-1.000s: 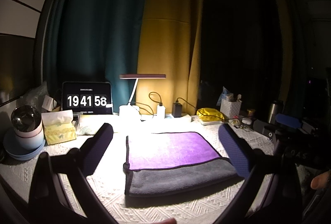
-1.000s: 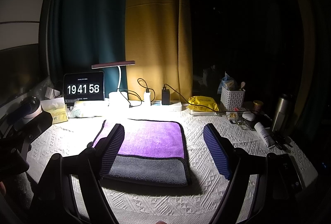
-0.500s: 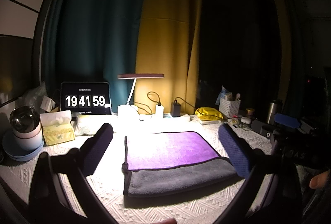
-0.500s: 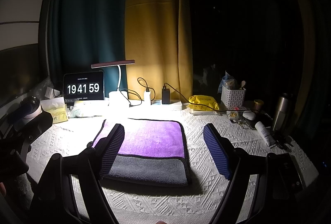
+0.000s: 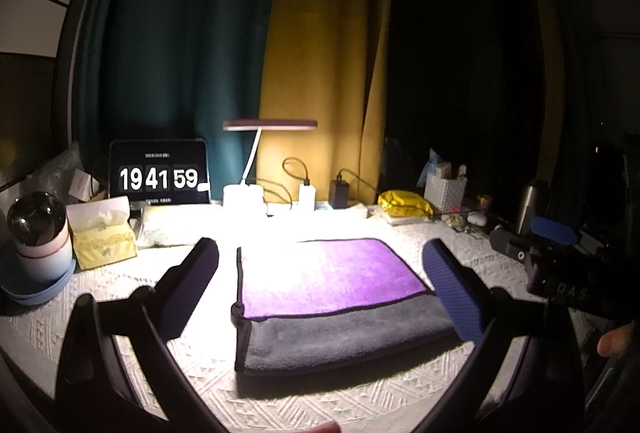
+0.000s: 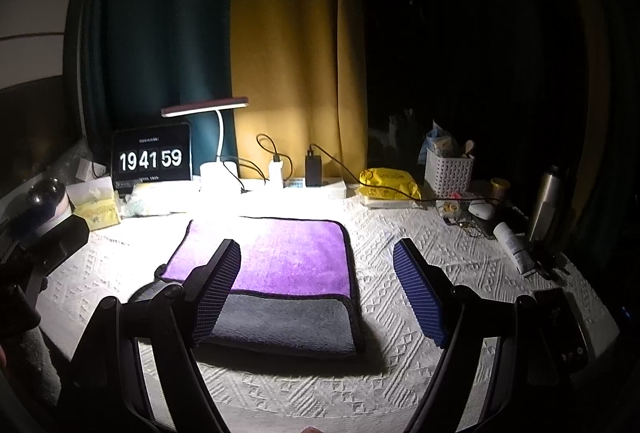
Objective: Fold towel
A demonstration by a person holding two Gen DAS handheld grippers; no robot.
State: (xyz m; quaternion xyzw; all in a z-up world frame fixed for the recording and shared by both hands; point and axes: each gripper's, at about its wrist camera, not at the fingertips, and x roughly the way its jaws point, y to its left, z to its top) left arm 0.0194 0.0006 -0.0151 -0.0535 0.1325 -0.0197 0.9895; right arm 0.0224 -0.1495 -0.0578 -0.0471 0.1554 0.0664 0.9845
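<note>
A towel point(image 5: 332, 293), purple on top with a grey layer showing along its near edge, lies folded flat on the white patterned tablecloth point(image 5: 320, 401). It also shows in the right wrist view point(image 6: 280, 273). My left gripper point(image 5: 320, 273) is open and empty, held above the towel's near side with a finger on either side of it. My right gripper point(image 6: 316, 273) is open and empty, over the towel's right half. Neither touches the cloth.
A lit desk lamp point(image 5: 256, 161), clock tablet point(image 5: 160, 177), chargers and cables line the back. A tissue box point(image 5: 104, 233) and cup point(image 5: 36, 233) stand left. A yellow packet point(image 6: 388, 185), white basket point(image 6: 448, 169), tube point(image 6: 512, 241), flask point(image 6: 548, 201) and phone point(image 6: 560, 329) sit right.
Both grippers stay open and nearly still; the left view has shifted very slightly. The clock changed from 19:41:58 to 19:41:59. The towel has not moved.
</note>
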